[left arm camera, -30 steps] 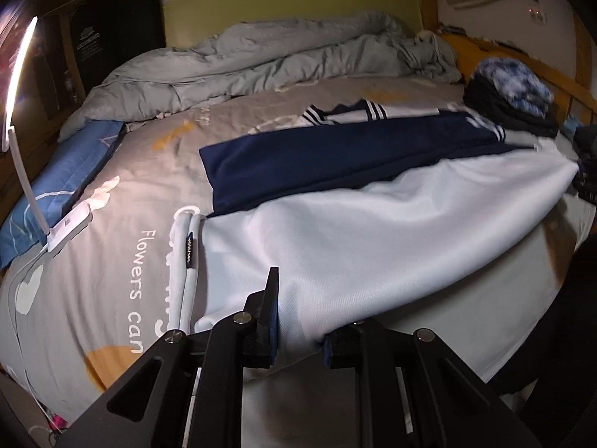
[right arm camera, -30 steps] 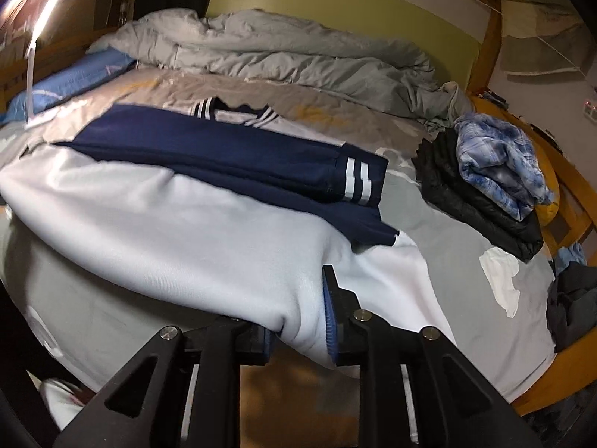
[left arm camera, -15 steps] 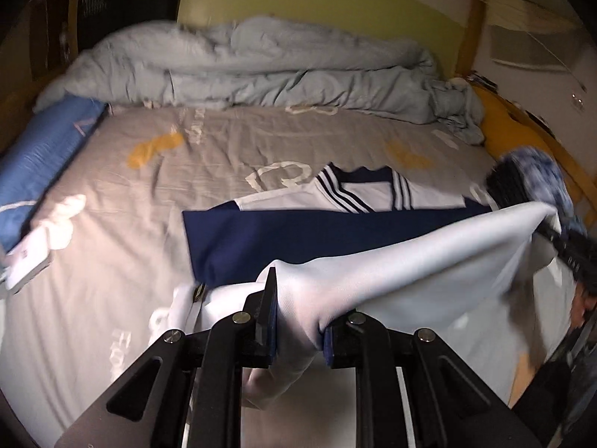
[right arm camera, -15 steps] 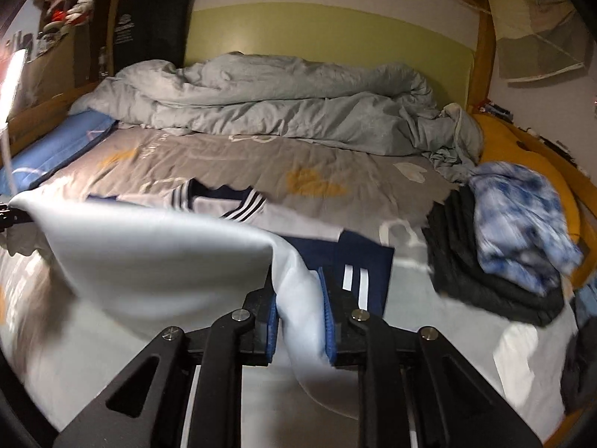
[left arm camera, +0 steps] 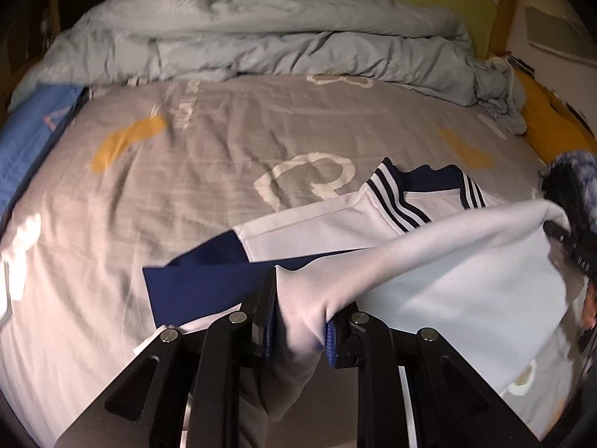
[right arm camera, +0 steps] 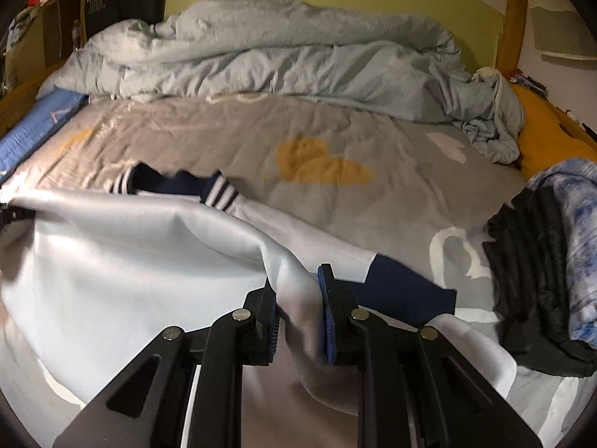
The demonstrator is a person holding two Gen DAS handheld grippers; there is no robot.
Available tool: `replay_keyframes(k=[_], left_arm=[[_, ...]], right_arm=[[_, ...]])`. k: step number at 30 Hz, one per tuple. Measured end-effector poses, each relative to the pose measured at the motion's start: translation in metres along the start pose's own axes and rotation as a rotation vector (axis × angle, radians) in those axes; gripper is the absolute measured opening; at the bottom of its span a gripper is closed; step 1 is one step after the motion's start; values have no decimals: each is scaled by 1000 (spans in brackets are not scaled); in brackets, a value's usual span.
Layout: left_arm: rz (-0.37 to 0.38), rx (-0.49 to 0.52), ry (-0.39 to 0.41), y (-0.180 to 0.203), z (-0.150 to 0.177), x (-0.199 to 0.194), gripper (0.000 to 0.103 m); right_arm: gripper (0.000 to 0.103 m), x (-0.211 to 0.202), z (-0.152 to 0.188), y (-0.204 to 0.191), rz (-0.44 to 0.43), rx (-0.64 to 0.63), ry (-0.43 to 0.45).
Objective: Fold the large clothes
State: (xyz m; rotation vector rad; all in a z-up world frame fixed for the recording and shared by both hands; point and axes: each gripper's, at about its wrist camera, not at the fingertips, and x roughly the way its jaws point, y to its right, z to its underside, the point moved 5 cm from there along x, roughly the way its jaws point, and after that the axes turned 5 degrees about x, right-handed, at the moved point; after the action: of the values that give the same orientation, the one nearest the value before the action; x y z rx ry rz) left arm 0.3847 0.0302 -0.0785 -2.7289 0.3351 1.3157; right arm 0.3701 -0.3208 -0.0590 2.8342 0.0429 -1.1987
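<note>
White fabric of the jacket (left arm camera: 466,261) is bunched between the pads of my left hand-held gripper (left arm camera: 300,321), whose jaws have just eased slightly wider yet grip it. My right hand-held gripper (right arm camera: 298,317) is clenched on the other corner of that hem. Between them the hem hangs taut above the bed (left arm camera: 186,186); beyond both lie the striped collar (left arm camera: 406,201) and navy sleeves.

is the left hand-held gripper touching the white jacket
Touching. The left wrist view shows the left hand-held gripper pinching a bunch of the white jacket between its blue pads.
</note>
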Motion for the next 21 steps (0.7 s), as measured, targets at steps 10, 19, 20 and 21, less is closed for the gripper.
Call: replay_keyframes(k=[10,19,20,21], left_arm=[[-119,23,249,-8,8,-65,87],[-129,-25,395,-11,37,-142,100],[-134,-36,414,-11,41,-147,103],[-135,-48,425,-12,44,-149,103]], right_arm=[[58,-28,7,7,-36,20,47],[101,-116,9,54,-49,244,274],[101,-122,11,59,-57,269,288],[102,-124,13,64,-62,278,288]])
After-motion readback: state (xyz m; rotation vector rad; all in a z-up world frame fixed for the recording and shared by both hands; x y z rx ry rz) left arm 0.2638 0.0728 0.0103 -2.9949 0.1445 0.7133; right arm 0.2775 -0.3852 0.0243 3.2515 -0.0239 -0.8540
